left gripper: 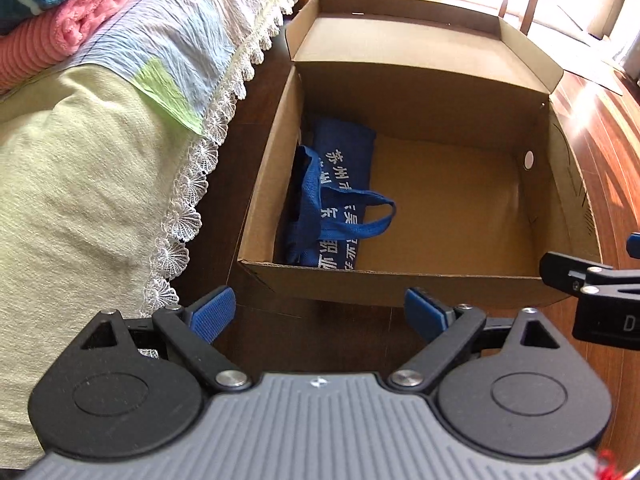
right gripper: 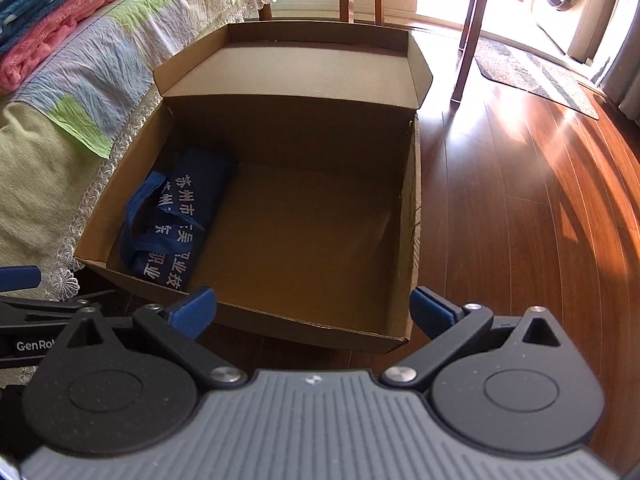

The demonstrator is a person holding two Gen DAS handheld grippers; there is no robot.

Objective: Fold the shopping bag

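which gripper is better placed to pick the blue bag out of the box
Probably the left gripper. The blue bag lies along the left wall of the cardboard box, nearly straight ahead of it. From the right gripper, also open and empty, it sits off to the left.

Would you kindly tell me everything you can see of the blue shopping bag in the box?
The blue shopping bag is woven-looking fabric printed with white Chinese characters. It lies folded into a narrow bundle on the floor of the open cardboard box, along the wall nearest the bed. Two matching blue strap handles show: one loops loosely out over the box floor, the other rises against the wall. Neither the left gripper nor the right gripper touches it; both are open outside the box.
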